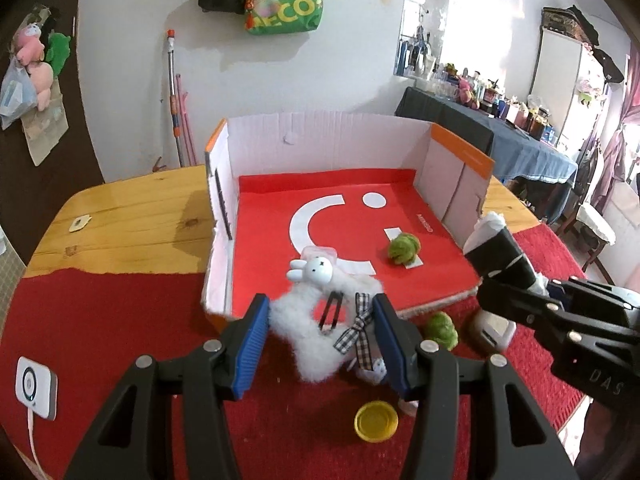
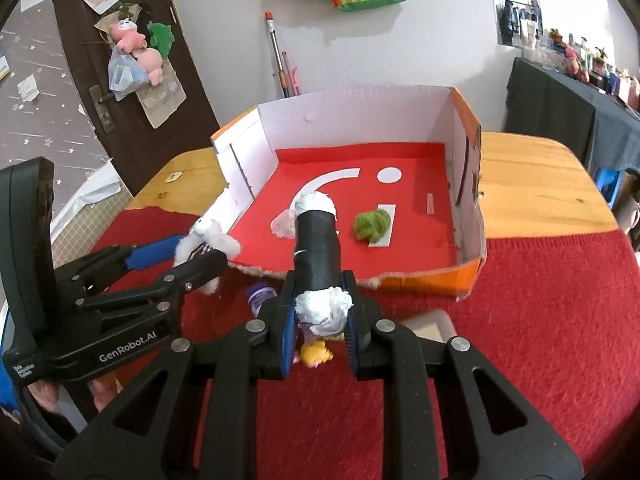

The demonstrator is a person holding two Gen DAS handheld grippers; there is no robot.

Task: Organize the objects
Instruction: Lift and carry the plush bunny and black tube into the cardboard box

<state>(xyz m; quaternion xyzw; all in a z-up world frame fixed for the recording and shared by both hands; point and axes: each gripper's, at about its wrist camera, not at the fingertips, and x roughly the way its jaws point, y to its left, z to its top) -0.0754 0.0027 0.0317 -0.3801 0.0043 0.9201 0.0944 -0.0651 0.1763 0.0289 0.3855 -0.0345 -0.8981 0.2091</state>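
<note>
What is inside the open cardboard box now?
Inside the cardboard box lie a green fuzzy ball and clear plastic wrap; the black roll hides part of the floor.

fluffy white plush toy (image 1: pixel 316 320), matt cardboard box (image 1: pixel 320 140), glossy wooden table (image 1: pixel 132 216).

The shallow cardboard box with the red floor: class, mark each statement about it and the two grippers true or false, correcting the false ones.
1. The left gripper holds a white fluffy rabbit toy. True.
2. The right gripper is open and holds nothing. False: its jaws grip a black cylinder with white paper stuffed in its ends.
3. A green fuzzy ball lies inside the shallow cardboard box with the red floor. True.
4. The yellow round cap lies inside the box. False: it lies on the red cloth outside it.
</note>
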